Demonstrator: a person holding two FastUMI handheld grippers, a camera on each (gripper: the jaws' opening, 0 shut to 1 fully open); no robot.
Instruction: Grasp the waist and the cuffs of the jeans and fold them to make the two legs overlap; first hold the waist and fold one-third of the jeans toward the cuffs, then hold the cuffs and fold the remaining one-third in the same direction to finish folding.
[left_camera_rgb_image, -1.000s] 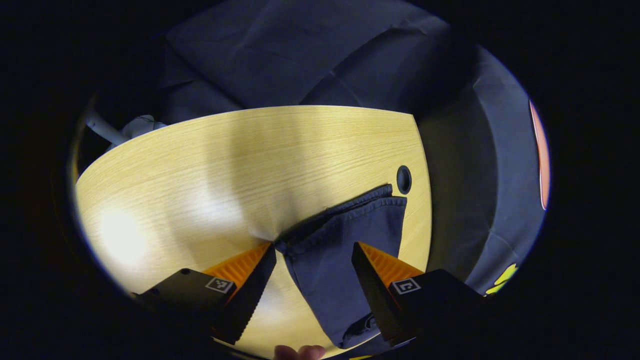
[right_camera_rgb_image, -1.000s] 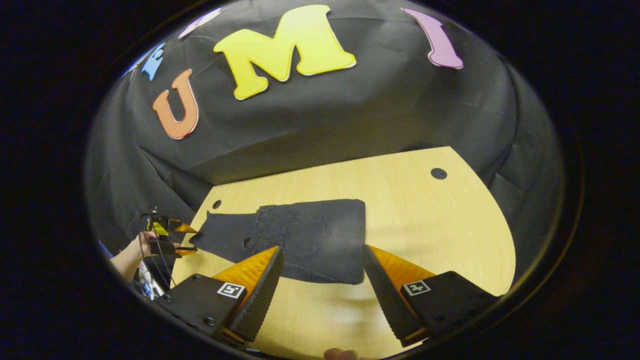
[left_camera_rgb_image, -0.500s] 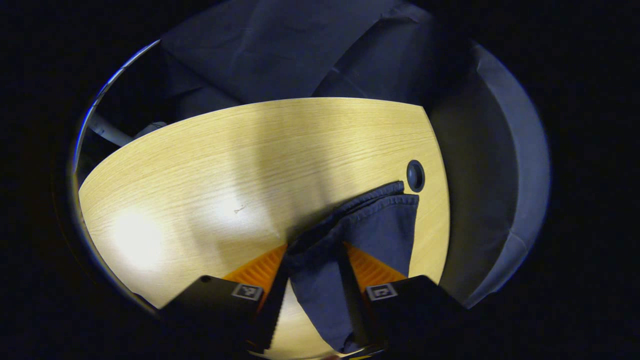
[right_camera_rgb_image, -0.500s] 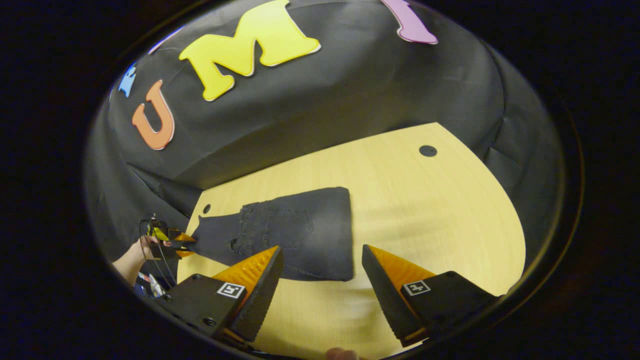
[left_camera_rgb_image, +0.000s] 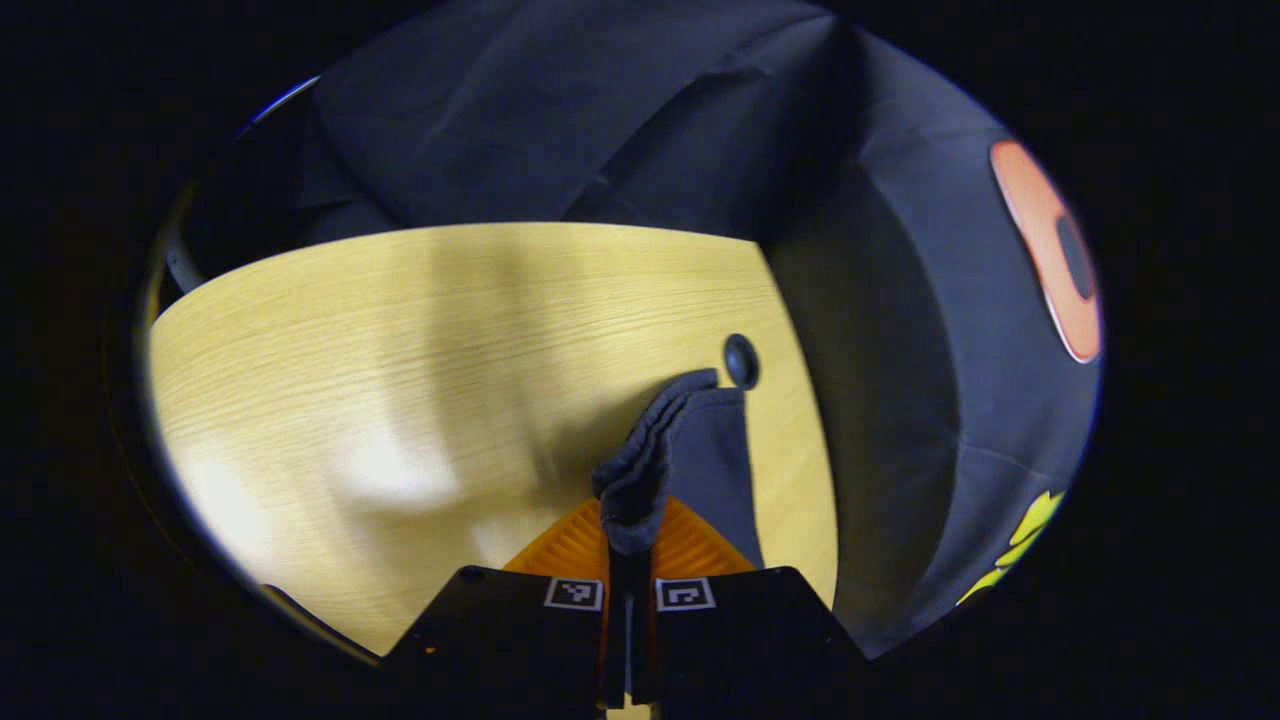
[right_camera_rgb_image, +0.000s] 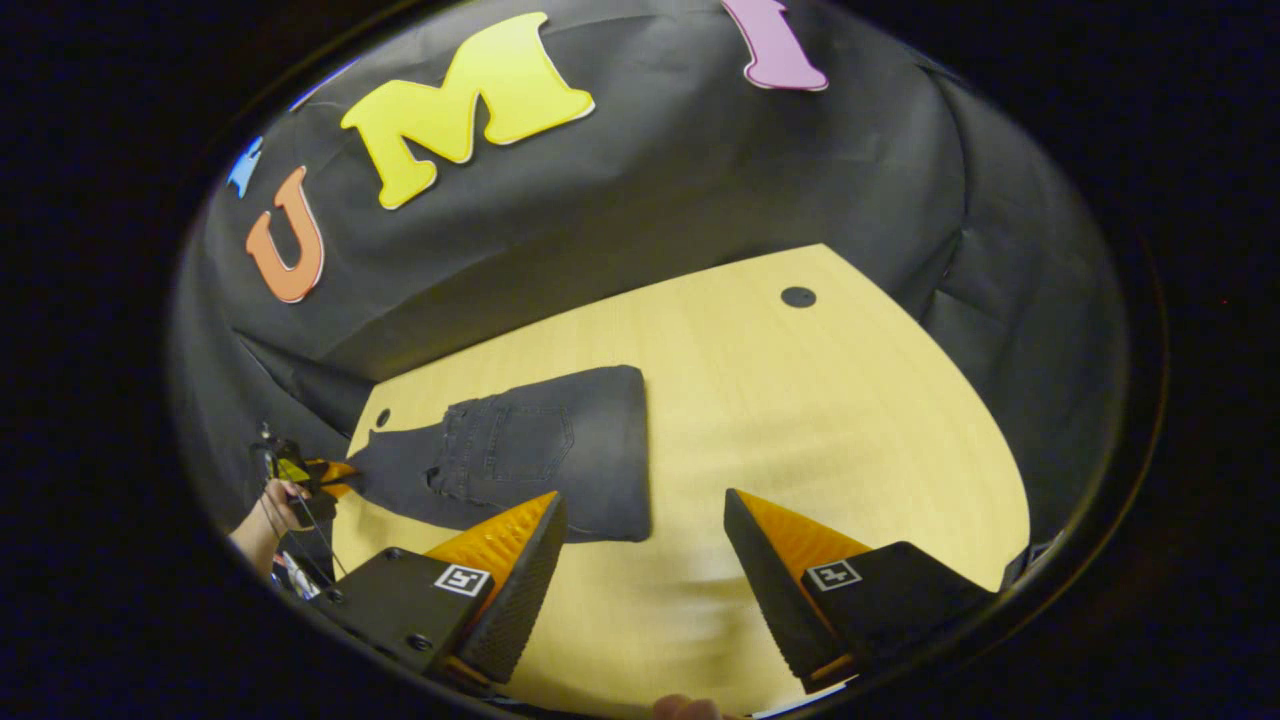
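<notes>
In the left gripper view, the left gripper (left_camera_rgb_image: 628, 545) has its two fingers pressed together on a bunched fold of the dark blue-black denim jeans (left_camera_rgb_image: 690, 450), at the cuff end. The pinched cloth rises as a thick ridge just ahead of the fingertips, and the rest of that leg lies flat beyond and to the right of the ridge. Just past the far end of the cloth is a small round black grommet hole (left_camera_rgb_image: 741, 360) in the pale wooden table (left_camera_rgb_image: 400, 350).

In the right gripper view, the right gripper (right_camera_rgb_image: 645, 560) hangs above the table (right_camera_rgb_image: 820, 420) with its fingers wide apart and nothing between them. Ahead and to the left of its left finger, the jeans (right_camera_rgb_image: 540, 450) lie flat with a back pocket facing up and a straight folded edge on the side nearest the gripper. At the far left end of the cloth, the left gripper (right_camera_rgb_image: 315, 470) grips the cuff, held by a person's hand (right_camera_rgb_image: 270, 500). Another round hole (right_camera_rgb_image: 797, 296) sits well ahead to the right.
</notes>
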